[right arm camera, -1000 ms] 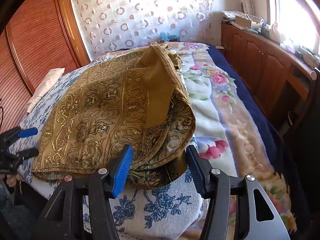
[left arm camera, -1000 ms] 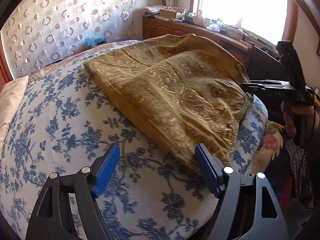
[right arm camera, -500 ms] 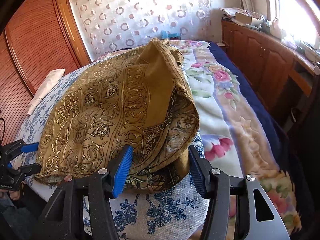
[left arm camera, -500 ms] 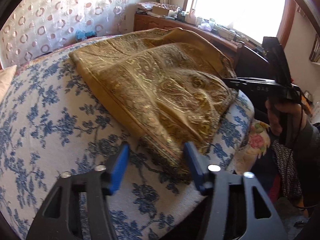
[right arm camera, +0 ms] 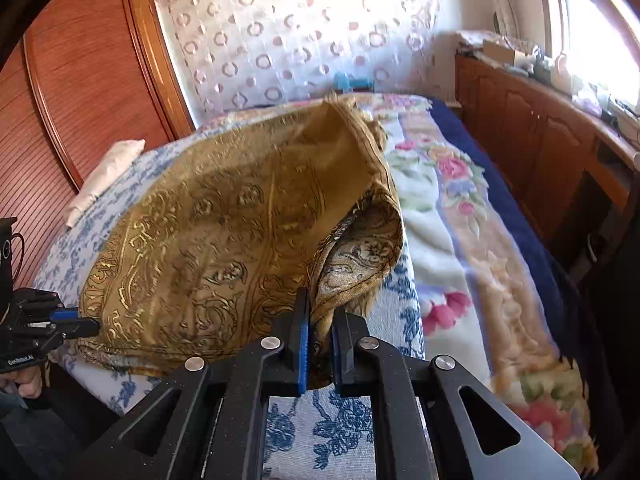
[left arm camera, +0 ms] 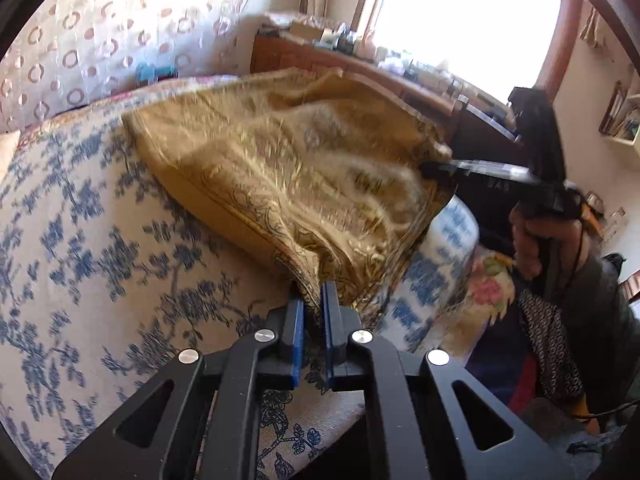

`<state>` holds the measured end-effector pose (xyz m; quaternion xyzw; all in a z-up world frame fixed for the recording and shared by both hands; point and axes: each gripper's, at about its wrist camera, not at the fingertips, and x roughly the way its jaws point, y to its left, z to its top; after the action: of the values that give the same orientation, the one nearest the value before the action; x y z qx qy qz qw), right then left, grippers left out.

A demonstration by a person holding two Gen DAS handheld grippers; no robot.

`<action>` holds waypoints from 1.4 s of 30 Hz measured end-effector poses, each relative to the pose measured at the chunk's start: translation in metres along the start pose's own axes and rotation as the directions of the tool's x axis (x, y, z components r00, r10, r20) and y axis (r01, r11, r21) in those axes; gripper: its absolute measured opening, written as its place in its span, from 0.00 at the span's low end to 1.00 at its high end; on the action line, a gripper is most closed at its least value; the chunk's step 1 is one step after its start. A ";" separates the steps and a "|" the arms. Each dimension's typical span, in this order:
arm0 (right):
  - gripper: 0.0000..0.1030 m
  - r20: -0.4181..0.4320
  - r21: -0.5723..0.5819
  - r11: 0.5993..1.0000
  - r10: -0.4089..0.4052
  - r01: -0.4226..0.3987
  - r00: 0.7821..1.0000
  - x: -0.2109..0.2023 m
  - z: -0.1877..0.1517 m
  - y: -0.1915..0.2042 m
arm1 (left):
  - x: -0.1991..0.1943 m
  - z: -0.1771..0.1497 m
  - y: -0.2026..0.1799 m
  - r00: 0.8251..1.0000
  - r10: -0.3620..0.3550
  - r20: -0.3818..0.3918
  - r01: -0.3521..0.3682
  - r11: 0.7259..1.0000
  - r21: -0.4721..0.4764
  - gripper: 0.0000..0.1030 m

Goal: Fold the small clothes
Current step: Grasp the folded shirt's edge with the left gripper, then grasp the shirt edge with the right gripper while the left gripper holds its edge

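A gold patterned cloth lies folded on the blue-floral bed cover; it also shows in the right wrist view. My left gripper is shut on the cloth's near left corner at the bed's front edge. My right gripper is shut on the near right corner, where the layers curl open. Each gripper shows in the other's view: the right one at the cloth's far edge, the left one at its left edge. Both corners are lifted slightly off the bed.
A flowered blanket covers the bed's right side. A wooden cabinet with clutter runs under the window. A wooden wardrobe and a white pillow are on the left. A curtain hangs behind the bed.
Both grippers moved in onto the cloth's near corners and closed on them. The cloth's front edge has begun to lift and blur with motion.
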<state>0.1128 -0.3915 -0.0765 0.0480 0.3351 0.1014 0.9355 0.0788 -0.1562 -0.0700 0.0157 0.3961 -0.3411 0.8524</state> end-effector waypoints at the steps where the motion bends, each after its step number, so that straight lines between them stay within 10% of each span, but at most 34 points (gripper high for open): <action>1: 0.07 0.009 0.002 1.000 0.007 -0.007 1.000 -0.003 0.000 0.001 | -0.009 0.003 0.001 1.000 -0.008 0.024 0.008 1.000 -0.005 0.08; 15: 0.06 0.173 -0.086 0.987 0.147 -0.134 0.974 -0.085 -0.002 0.046 | -0.108 0.026 0.021 0.974 -0.022 0.227 0.031 0.999 -0.035 0.08; 37: 0.06 0.021 -0.100 0.992 0.083 -0.080 0.996 -0.043 -0.024 0.052 | -0.076 0.002 0.028 0.991 -0.003 0.131 0.007 0.999 -0.031 0.08; 42: 0.38 -0.010 -0.110 0.993 -0.038 0.037 0.999 -0.027 -0.031 0.060 | -0.071 -0.001 0.031 0.993 0.002 0.118 0.003 0.999 -0.042 0.08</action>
<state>0.0630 -0.3381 -0.0740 -0.0105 0.3355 0.1024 0.9364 0.0641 -0.0914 -0.0296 -0.0226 0.3521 -0.3330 0.8744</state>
